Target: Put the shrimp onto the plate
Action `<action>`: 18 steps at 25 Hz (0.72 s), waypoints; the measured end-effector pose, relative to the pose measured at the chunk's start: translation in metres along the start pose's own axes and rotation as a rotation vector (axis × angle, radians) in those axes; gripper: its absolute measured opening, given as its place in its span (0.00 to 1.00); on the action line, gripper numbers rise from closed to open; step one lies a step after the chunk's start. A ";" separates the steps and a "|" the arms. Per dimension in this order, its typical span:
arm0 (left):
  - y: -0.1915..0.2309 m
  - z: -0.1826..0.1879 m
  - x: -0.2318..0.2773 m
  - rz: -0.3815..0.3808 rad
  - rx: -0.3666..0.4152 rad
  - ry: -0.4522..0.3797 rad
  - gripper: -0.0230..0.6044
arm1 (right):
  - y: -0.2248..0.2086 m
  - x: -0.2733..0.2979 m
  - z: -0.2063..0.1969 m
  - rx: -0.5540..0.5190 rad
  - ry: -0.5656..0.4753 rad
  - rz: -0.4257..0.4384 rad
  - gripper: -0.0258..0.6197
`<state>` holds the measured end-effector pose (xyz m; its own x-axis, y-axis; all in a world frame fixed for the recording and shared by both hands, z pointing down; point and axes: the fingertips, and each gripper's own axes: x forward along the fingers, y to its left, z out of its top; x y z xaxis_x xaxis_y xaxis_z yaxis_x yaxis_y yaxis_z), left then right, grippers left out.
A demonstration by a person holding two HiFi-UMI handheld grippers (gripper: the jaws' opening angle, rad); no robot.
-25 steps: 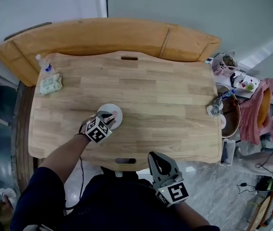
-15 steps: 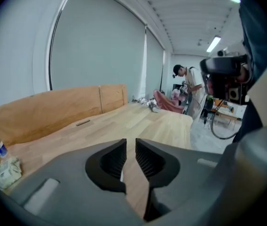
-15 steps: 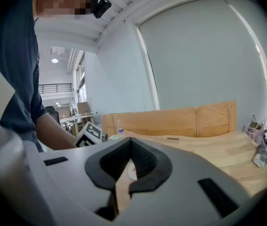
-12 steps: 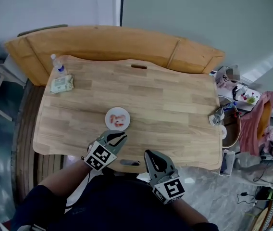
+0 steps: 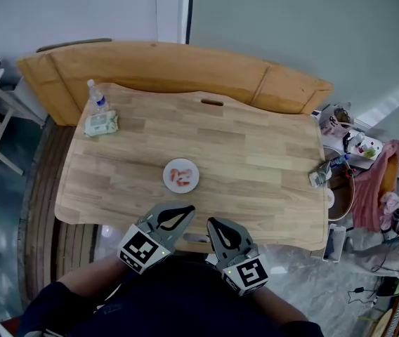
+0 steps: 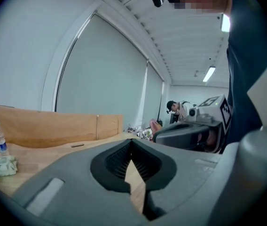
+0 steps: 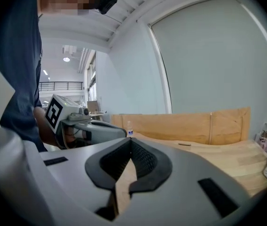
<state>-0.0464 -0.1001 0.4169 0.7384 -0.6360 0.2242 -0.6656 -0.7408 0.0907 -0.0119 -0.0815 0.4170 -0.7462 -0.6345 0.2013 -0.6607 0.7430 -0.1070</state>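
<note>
while left gripper (image 5: pixel 187 209) & right gripper (image 5: pixel 212 222) hang side by side at the table (image 5: pixel 270 153) near edge, both clenched w/ nothing inside, shrimp (image 5: pixel 180 177) lies on plate (image 5: pixel 168 170) just ahead of left gripper.

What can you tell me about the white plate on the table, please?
The plate is small, round and white, seemingly smooth ceramic or plastic. It lies flat on the wooden table, toward its near edge, left of centre. Pinkish-orange shrimp rest on it; nothing else touches it.
</note>
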 end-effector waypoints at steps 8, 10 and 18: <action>-0.017 0.006 -0.012 0.002 0.004 -0.044 0.05 | 0.017 0.004 -0.001 -0.024 0.014 0.038 0.05; -0.019 0.005 -0.014 0.001 0.002 -0.040 0.05 | 0.020 0.004 0.001 -0.030 0.011 0.042 0.05; -0.022 0.005 -0.017 0.004 -0.002 -0.042 0.05 | 0.025 0.000 0.001 -0.034 0.010 0.049 0.05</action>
<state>-0.0441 -0.0741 0.4063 0.7393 -0.6478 0.1838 -0.6691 -0.7375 0.0917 -0.0283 -0.0636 0.4131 -0.7765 -0.5954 0.2065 -0.6203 0.7799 -0.0840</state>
